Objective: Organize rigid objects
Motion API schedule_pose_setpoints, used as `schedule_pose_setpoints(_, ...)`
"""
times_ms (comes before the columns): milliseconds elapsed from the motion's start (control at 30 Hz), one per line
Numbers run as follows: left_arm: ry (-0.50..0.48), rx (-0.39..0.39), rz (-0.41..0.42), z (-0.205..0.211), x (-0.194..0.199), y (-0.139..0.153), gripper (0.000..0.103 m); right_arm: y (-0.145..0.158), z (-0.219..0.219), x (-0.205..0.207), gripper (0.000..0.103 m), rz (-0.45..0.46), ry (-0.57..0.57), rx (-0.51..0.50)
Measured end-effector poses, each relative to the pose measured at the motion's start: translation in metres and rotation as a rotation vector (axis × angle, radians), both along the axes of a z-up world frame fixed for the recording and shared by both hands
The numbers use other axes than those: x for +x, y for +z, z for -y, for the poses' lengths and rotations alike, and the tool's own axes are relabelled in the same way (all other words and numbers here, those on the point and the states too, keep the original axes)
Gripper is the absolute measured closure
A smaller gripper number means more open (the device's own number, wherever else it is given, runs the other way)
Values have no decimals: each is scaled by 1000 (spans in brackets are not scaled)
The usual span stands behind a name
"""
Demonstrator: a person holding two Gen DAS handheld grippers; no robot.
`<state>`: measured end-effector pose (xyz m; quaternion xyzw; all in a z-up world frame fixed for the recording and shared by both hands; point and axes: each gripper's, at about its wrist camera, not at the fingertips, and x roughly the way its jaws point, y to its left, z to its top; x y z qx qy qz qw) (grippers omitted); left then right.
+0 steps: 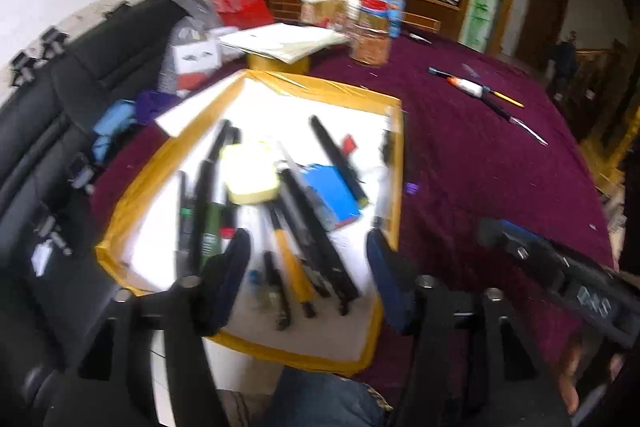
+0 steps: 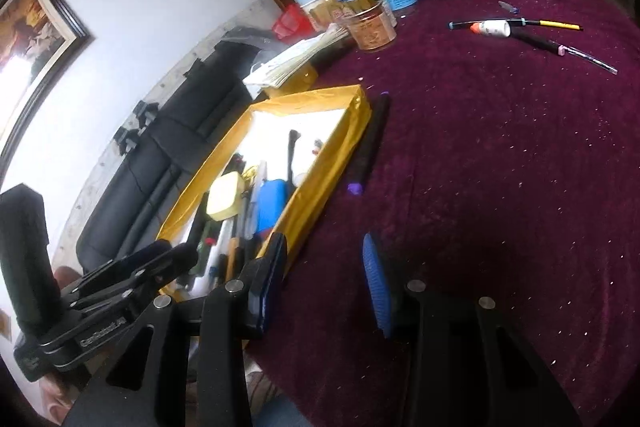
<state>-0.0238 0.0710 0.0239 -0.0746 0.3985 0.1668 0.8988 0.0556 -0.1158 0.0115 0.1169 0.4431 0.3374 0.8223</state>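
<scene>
Pens, markers and other stationery fill the gold-edged tray (image 1: 352, 95) that sits on the table under a maroon cloth (image 1: 480, 163). From the left wrist view I look straight down into it: a pale yellow block (image 1: 250, 171) lies across several long black pens, a blue box (image 1: 330, 195) lies just to its right, and a yellow-handled tool (image 1: 292, 271) lies near the tray's front edge. My left gripper (image 1: 308, 251) hovers over the near end of the tray with its jaws spread wide and nothing between them. The picture is blurred, so I cannot name the smaller items.

My right gripper (image 2: 326, 267) hangs over the cloth just beside the tray's right wall, jaws wide apart and empty; its left finger stands in front of the tray's near corner. In this view a black marker with a purple tip (image 2: 370, 143) lies outside the tray, alongside its right wall. Well apart from that, at the far right of the table, a white glue bottle with an orange cap (image 2: 492, 27) lies among a few pens, one of them a yellow pencil (image 2: 560, 24).

Behind the tray, a stack of papers (image 1: 280, 41) sits beside clear plastic jars with red lids (image 2: 364, 15). A black sofa (image 2: 160, 155) runs along the white wall to the left of the table.
</scene>
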Motion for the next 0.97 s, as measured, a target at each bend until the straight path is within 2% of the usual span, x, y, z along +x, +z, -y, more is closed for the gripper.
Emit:
schedule_pose_setpoints(67, 30, 30, 20, -5, -5, 3, 30, 4, -11, -9, 65, 29, 32, -15)
schedule_pose_setpoints(133, 41, 13, 34, -14, -9, 3, 24, 8, -22, -17, 59, 66, 60, -36)
schedule_pose_setpoints(200, 61, 10, 15, -22, -10, 0, 24, 10, -29, -24, 55, 89, 83, -37)
schedule_pose_setpoints(267, 81, 47, -18, -26, -10, -4, 24, 10, -41, -29, 52, 96, 115, -48)
schedule_pose_setpoints(367, 113, 78, -25, -32, -15, -6, 24, 3, -56, -33, 52, 79, 148, -75)
schedule_pose_setpoints(567, 161, 73, -30, -51, -22, -10, 24, 0, -78, -40, 51, 80, 202, -109)
schedule_pose_setpoints(833, 187, 39, -32, -72, -23, -18, 24, 0, -102, -44, 51, 93, 226, -151)
schedule_pose_setpoints(967, 193, 46, -20, -83, -22, -20, 23, 0, -113, -44, 51, 109, 212, -172)
